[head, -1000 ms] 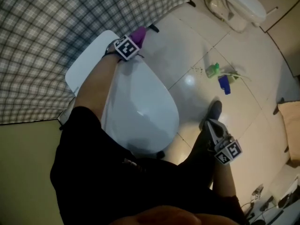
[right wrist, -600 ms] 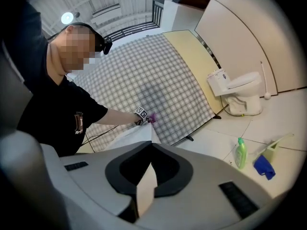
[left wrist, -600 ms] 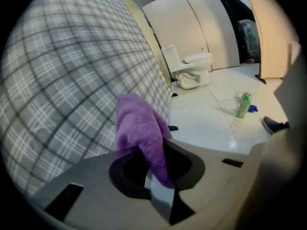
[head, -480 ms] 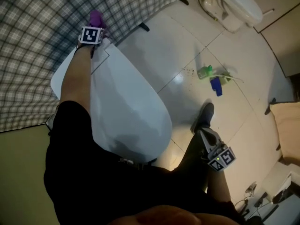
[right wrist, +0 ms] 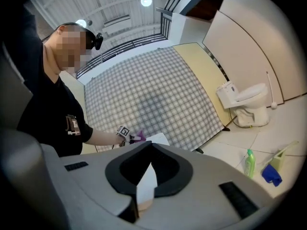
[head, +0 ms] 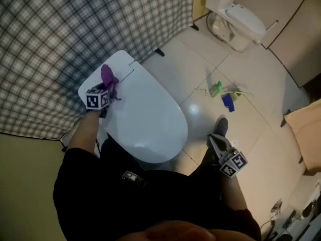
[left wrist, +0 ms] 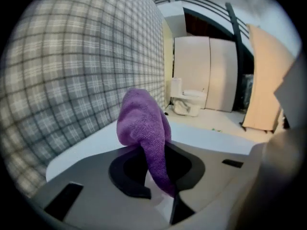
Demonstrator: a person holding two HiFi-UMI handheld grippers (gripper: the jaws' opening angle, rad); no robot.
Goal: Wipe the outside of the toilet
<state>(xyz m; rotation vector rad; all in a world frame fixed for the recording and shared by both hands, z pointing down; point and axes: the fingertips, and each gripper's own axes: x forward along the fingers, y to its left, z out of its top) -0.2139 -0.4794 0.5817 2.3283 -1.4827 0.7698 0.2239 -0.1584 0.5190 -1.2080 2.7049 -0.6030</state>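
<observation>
1. The toilet (head: 150, 119) is white, smooth and glossy, with a rounded lid that is closed. Its tank end sits against a grey-and-white checked fabric wall (head: 55, 39).
2. A purple cloth (head: 108, 78) (left wrist: 143, 128), fuzzy and bunched into a soft lump, is held over the toilet's tank end.
3. The left gripper (head: 106, 90) (left wrist: 160, 198) is grey plastic with dark jaw surrounds. It pinches the cloth's lower tail between its jaws. Its cube carries black-and-white square markers.
4. The right gripper (head: 214, 140) (right wrist: 144, 195) hangs beside the toilet's bowl end, apart from it. Its jaws are pressed together on nothing. A marker cube of the same kind sits on it.
5. A dark shoe (head: 219, 127) stands on pale, shiny floor tiles (head: 261, 79) just beside the bowl end.
6. Farther out from the bowl end lie a green plastic bottle (head: 215, 89) (right wrist: 249, 163) and a blue object (head: 227, 102) (right wrist: 271, 174). The bottle's label is too small to read.
7. Well beyond them stands a second toilet (head: 241, 21) (right wrist: 245, 104), also white.
</observation>
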